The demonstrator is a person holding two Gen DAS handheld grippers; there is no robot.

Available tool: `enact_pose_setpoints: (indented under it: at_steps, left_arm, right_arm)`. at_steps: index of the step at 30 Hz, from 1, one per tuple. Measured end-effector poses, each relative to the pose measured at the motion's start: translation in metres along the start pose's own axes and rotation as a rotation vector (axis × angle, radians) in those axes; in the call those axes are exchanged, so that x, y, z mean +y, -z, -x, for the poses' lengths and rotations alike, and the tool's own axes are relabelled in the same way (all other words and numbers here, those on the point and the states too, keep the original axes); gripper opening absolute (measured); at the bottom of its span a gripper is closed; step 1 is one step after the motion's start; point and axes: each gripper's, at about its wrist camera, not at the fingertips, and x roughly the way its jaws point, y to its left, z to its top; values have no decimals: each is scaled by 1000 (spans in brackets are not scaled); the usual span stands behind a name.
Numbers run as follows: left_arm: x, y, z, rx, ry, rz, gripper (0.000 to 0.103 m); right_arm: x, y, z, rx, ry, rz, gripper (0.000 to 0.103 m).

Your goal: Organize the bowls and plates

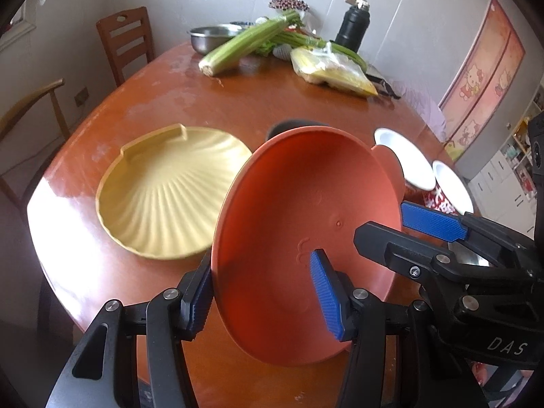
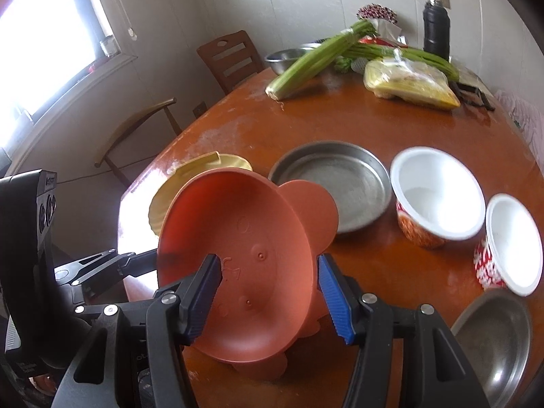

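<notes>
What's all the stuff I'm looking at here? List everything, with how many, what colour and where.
orange plate: one, terracotta, tilted, held above the table by both grippers
shell-shaped plate: one, pale yellow, flat on the table's left side
metal dishes: two, grey, one mid-table, one at the near right edge
bowls: two, white inside, red patterned outside, right side
steel bowl: one, silver, far end
celery: one bunch, green, far end
plastic bag: one, yellowish contents, far end
flask: one, black, far end
chairs: two, wooden, by the wall
table: one, reddish brown
left gripper: black, blue pads, gripping the plate rim
right gripper: same, gripping the plate rim
</notes>
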Motion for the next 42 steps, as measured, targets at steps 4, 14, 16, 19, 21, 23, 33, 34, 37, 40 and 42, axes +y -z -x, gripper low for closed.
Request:
enact_pose_setpoints:
  at_steps: [4, 14, 16, 19, 21, 23, 33, 34, 37, 40, 42]
  left_arm:
    - [16, -11, 10, -17, -8, 20, 56]
    - [65, -45, 24, -62, -61, 63, 56]
    - [73, -50, 22, -63, -63, 71, 56]
    - [86, -56, 15, -54, -61, 94, 56]
    - [94, -58, 8, -49, -62, 105, 56]
    - [98, -59, 2, -43, -68, 110, 56]
    - [104, -60, -21, -19, -82, 115, 56]
    - [104, -60, -24, -16, -86, 113, 56]
    - [105, -60, -28, -14, -90, 113, 56]
    - [106, -59, -31, -13, -102, 109, 56]
    - [107, -59, -33, -14, -108, 107, 56]
  right_arm:
    - [15, -15, 0, -7, -13, 19, 59]
    - [53, -60, -18, -1, -80, 57, 59]
    - [58, -70, -25, 4, -96, 64, 59]
    - [63, -79, -38, 21, -107, 60, 59]
    - [65, -84, -49, 31, -112, 51, 59]
    - [64, -84, -56, 38, -118, 40, 59]
    - [52, -83, -85, 78, -136, -17, 59]
    - [51, -82, -86, 80, -136, -18, 59]
    - [49, -81, -91, 89, -135, -24, 59]
    - [48, -80, -95, 93, -138, -27, 59]
    - [48, -80, -98, 95, -143, -29, 59]
